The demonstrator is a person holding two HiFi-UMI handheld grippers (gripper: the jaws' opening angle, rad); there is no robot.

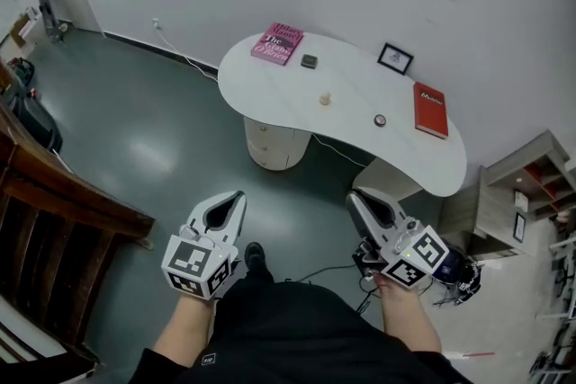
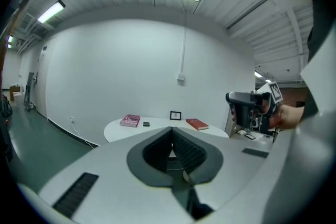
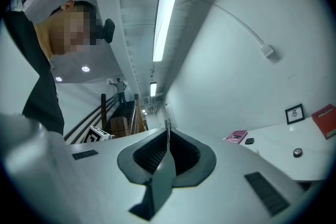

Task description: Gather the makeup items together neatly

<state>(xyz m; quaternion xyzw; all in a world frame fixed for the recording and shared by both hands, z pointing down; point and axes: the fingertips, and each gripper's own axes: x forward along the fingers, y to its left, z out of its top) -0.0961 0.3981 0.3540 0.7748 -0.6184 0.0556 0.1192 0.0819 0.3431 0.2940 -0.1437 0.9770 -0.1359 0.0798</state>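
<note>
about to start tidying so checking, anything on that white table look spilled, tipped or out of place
Nothing looks spilled or damaged. The three small items are just scattered across the table: a dark case beside the pink book, a pale piece mid-table, and a round one near the red book.

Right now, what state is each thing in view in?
Left hand-held gripper, shut and empty, away from the white table
Right hand-held gripper, shut and empty
Pink book, closed, lying flat
Red book, closed, lying flat
Picture frame, standing upright
Small dark case, lying flat, apparently closed
Small cream item, standing upright, alone
Small round dark item, lying flat, apart from the others
</note>
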